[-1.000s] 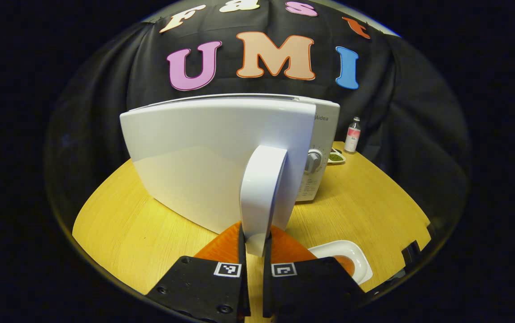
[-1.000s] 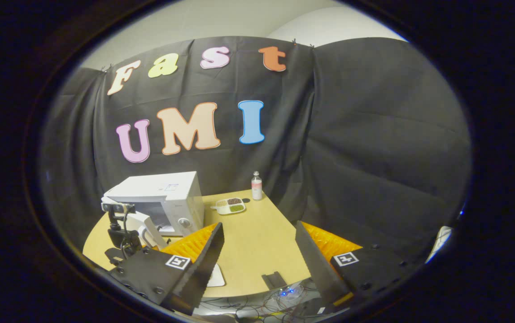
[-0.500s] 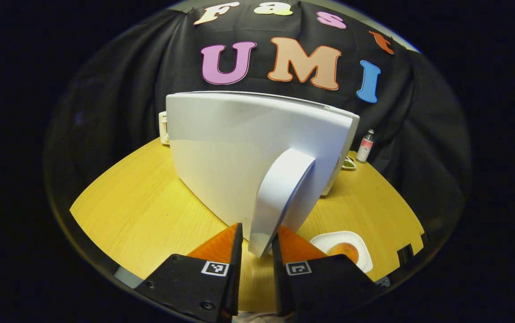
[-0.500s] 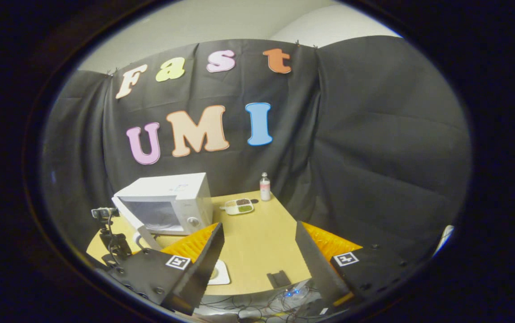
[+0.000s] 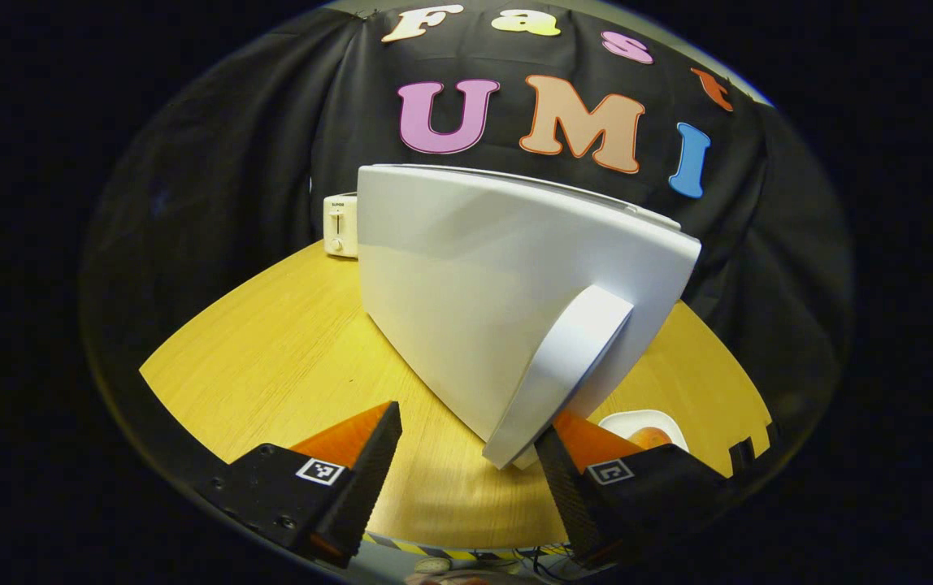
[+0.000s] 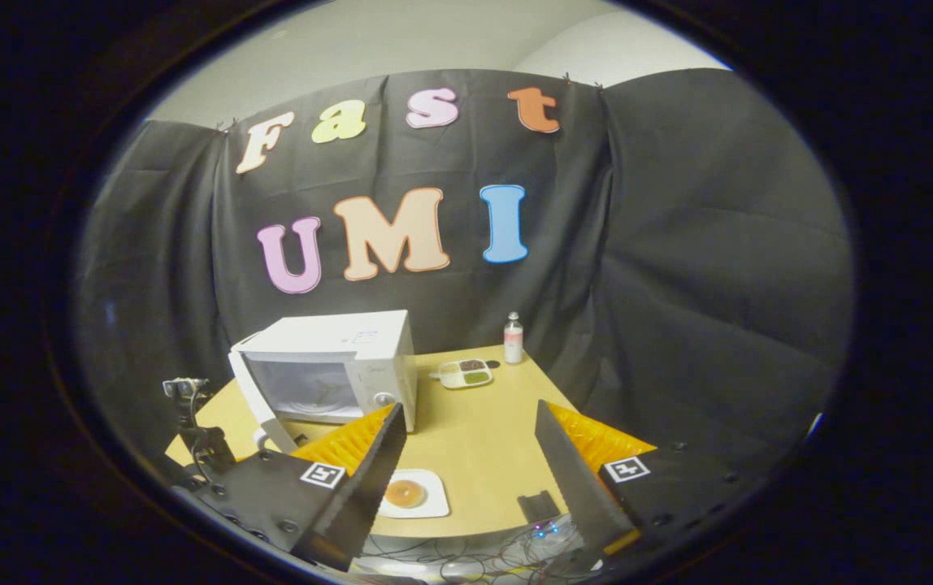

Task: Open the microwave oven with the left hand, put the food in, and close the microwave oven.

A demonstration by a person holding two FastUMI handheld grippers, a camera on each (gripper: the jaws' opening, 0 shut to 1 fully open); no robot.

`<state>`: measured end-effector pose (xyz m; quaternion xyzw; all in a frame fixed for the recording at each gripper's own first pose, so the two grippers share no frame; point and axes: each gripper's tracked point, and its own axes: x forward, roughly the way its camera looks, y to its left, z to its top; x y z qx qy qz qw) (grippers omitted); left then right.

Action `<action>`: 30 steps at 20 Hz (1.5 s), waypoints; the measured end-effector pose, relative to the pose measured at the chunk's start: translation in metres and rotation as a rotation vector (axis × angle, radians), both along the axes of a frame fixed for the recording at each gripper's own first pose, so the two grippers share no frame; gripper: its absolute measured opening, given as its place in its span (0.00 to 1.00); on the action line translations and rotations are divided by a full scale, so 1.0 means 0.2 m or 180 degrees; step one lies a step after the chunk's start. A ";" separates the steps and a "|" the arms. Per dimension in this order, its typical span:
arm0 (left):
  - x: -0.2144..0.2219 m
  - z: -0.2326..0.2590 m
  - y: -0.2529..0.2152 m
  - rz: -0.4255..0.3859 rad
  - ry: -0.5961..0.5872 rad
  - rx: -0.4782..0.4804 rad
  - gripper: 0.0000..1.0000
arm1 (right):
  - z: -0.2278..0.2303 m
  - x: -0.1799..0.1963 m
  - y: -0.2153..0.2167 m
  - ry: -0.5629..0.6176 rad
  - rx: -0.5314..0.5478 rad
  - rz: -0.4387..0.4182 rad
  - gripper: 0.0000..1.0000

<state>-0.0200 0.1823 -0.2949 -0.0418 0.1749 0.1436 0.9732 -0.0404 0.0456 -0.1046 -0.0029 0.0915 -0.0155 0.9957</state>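
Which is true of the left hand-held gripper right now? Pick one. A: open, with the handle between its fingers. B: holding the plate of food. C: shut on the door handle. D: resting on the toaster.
A: in the left gripper view the left hand-held gripper stands open, its fingers spread apart, with the lower end of the microwave door handle between them and not clamped.

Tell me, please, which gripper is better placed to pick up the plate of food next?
Right: the right gripper is open and empty with the plate close before it; the left gripper sits by the door handle.
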 end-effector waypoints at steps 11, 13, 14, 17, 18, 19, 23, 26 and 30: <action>-0.27 0.04 0.29 -0.0008 0.0197 0.0005 0.94 | -0.10 -0.03 0.29 0.0173 0.0116 0.0008 0.92; -0.34 0.05 0.38 0.0055 0.0209 0.0001 0.94 | -0.12 -0.05 0.34 0.0183 0.0104 0.0032 0.92; -0.36 0.05 0.43 0.0102 0.0213 0.0007 0.94 | -0.13 -0.05 0.37 0.0191 0.0100 0.0044 0.92; -0.45 0.06 0.54 0.0187 0.0214 -0.0029 0.92 | -0.14 -0.07 0.44 0.0196 0.0110 0.0078 0.92; -0.47 0.07 0.57 0.0198 0.0216 -0.0052 0.92 | -0.15 -0.07 0.46 0.0194 0.0118 0.0091 0.92; -0.49 0.07 0.61 0.0208 0.0217 -0.0070 0.92 | -0.16 -0.08 0.49 0.0194 0.0122 0.0101 0.92; -0.54 0.07 0.69 0.0282 0.0189 -0.0224 0.92 | -0.18 -0.10 0.55 0.0188 0.0105 0.0107 0.92; -0.59 0.07 0.75 0.0319 0.0164 -0.0341 0.93 | -0.22 -0.12 0.60 0.0197 0.0080 0.0101 0.92; -0.67 0.09 0.84 0.0375 0.0150 -0.0259 0.94 | -0.29 -0.14 0.66 0.0271 0.0049 0.0106 0.92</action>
